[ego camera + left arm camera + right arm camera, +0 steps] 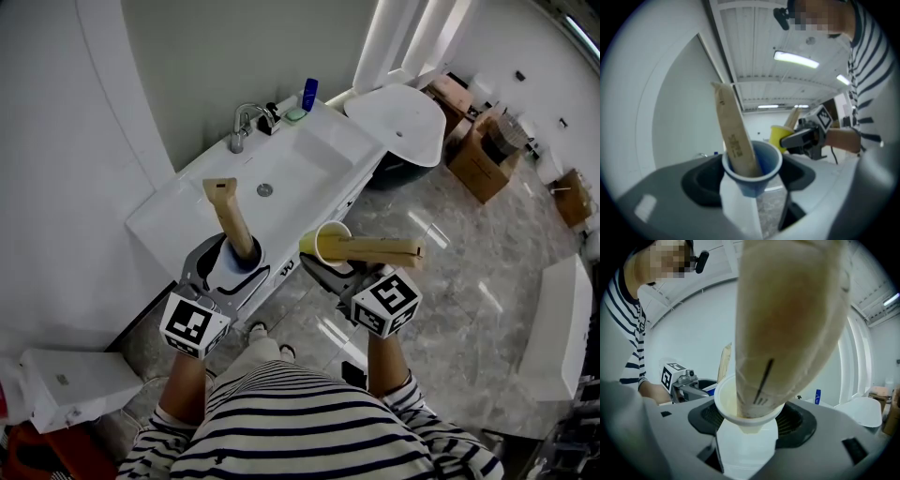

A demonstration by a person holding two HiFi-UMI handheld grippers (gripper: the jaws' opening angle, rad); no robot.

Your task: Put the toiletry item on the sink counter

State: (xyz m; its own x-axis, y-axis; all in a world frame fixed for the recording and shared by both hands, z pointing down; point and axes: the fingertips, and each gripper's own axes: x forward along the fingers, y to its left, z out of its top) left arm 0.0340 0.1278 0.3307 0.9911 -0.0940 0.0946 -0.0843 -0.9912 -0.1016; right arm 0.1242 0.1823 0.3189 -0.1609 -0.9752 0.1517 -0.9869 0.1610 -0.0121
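In the blue cup [765,165], the tube [733,136] (tan, flat-ended) stands nearly upright.

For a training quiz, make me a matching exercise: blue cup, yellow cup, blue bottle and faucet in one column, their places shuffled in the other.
Things:
1. blue cup
2. yellow cup
3. blue bottle
4. faucet

Places:
A. held in the right gripper
B. mounted at the basin edge, by the wall
C. held in the left gripper
D. standing at the counter's far corner

Pairs: 1-C, 2-A, 3-D, 4-B
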